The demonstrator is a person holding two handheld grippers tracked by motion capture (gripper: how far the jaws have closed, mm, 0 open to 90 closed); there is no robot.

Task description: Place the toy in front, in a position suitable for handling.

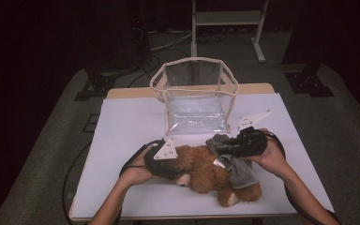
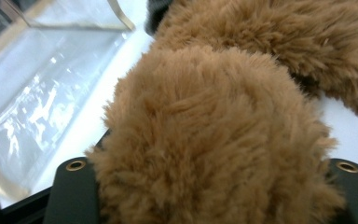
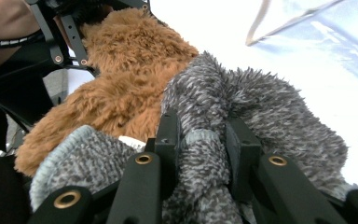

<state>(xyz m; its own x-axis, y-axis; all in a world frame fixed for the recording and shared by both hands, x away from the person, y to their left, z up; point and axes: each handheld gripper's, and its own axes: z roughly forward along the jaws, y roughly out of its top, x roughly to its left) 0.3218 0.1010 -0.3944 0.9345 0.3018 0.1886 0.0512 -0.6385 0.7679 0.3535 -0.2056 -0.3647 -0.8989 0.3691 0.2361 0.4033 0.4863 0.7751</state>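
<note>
My right gripper [image 3: 200,135] pinches the grey scarf [image 3: 261,107], left gripper [image 2: 209,186] half-closed around the teddy bear [image 1: 206,171] — I'd lift both evenly toward the clear bag [image 1: 194,96] ahead.

The setting is a laboratory or recording studio arranged for data capture, not a home. A small wooden table [image 1: 122,92] under a plain white cover sheet [image 1: 126,136] stands alone on grey carpet [image 1: 347,126]. The surroundings are dark, with lighting concentrated on the table. Black metal stand feet [image 1: 309,83] rest on the carpet at both sides. Black cables [image 1: 168,44] run across the floor behind the table, beside a white metal frame [image 1: 227,21].
</note>
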